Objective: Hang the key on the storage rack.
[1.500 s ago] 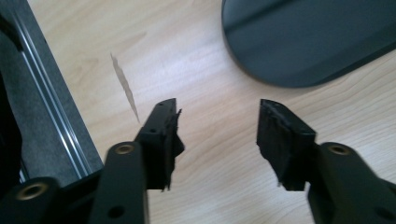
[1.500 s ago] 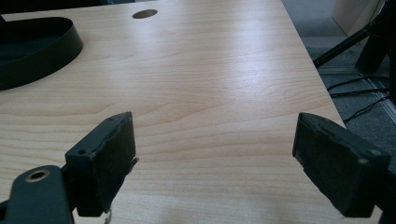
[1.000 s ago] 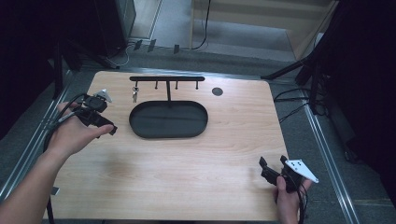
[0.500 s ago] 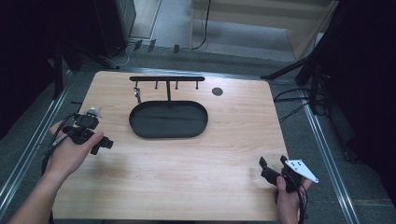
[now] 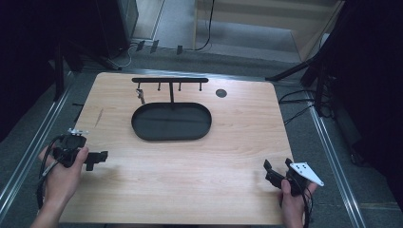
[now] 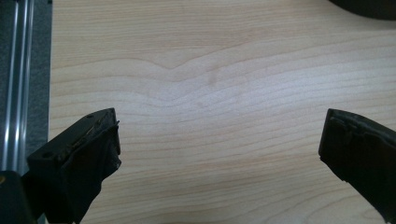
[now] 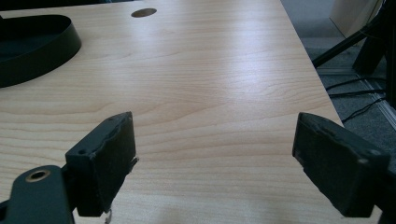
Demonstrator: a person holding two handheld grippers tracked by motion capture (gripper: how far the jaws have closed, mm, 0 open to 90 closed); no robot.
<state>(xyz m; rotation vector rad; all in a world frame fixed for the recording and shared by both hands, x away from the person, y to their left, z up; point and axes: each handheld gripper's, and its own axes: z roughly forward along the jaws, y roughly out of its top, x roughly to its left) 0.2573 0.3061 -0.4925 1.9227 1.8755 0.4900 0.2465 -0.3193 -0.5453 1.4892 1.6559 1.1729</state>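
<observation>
Pale wooden tabletop (image 5: 190, 161) with rounded corners sits on a grey floor between metal rails, dark equipment around it. Toward the far edge stands a black oval metal tray (image 5: 171, 121), and rising from its back rim is a black T-shaped hanger rack (image 5: 170, 80) with small pegs. A small metallic item (image 5: 140, 95), too small to identify, hangs from the leftmost peg.

The left gripper (image 5: 97, 157) rests near the table's near-left edge, well apart from the tray, jaws spread wide over bare wood with nothing between them. The right gripper (image 5: 275, 168) sits at the near-right corner, jaws likewise wide and empty.

Likely risk: reaching for the hanging item, a gripper could knock the thin rack, tipping it or shaking the item off into the tray.
</observation>
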